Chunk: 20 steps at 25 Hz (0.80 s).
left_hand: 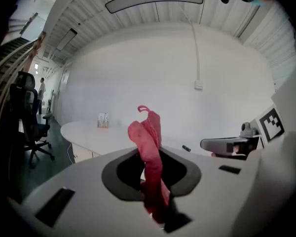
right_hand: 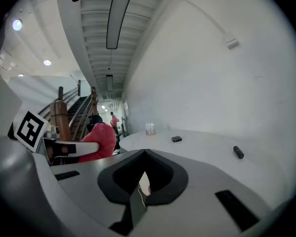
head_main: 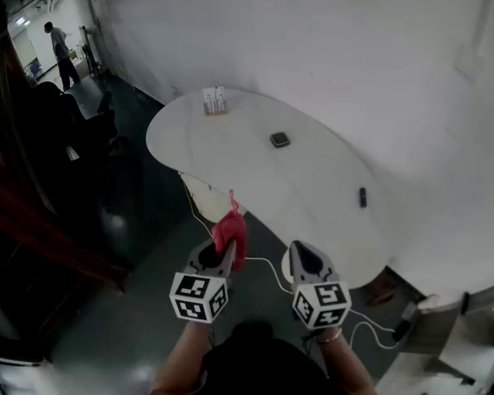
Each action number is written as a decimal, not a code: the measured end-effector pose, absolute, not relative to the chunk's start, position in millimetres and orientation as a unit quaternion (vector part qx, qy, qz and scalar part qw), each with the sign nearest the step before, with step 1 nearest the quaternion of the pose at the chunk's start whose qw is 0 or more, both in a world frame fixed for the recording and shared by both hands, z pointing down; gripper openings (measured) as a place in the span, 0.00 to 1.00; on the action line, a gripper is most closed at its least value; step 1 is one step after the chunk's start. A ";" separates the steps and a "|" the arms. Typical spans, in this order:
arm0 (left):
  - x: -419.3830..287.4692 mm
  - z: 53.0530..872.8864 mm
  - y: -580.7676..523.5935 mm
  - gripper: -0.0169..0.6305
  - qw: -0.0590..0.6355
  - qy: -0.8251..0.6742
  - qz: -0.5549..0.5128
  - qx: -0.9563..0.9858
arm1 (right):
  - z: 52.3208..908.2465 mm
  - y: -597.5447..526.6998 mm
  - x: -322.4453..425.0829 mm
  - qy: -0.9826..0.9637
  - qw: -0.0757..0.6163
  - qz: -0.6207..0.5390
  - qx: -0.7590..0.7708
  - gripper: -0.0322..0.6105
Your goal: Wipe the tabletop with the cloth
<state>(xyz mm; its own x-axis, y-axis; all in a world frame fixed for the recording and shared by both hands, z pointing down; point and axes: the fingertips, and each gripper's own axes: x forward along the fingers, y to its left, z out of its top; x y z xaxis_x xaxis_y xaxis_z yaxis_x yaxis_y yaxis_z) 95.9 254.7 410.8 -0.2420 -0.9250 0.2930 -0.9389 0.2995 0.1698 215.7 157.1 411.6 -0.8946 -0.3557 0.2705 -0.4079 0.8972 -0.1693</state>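
Note:
A red cloth [head_main: 230, 235] sticks up from my left gripper [head_main: 218, 260], which is shut on it just short of the white oval table [head_main: 230, 151]. In the left gripper view the cloth [left_hand: 150, 157] stands bunched between the jaws. My right gripper [head_main: 307, 261] hangs beside the left one, shut with nothing in it, also off the table's near edge. From the right gripper view the cloth [right_hand: 98, 140] shows at the left and the tabletop [right_hand: 202, 149] lies ahead.
On the table sit a small black square object [head_main: 280, 140], a black marker-like piece [head_main: 362, 197] and a white card holder [head_main: 215, 100] at the far end. White cables [head_main: 272, 270] trail on the dark floor under the table. A person [head_main: 62, 53] stands far off at the left.

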 end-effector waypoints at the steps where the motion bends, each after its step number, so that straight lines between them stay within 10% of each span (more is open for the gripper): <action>1: 96.2 411.1 254.2 0.12 0.171 -0.788 0.021 0.591 | 411.7 157.0 215.9 -0.967 0.117 0.111 0.197 0.05; 20: 105.0 404.5 235.2 0.12 0.158 -0.802 0.027 0.575 | 403.1 142.3 218.0 -0.974 0.110 0.096 0.173 0.06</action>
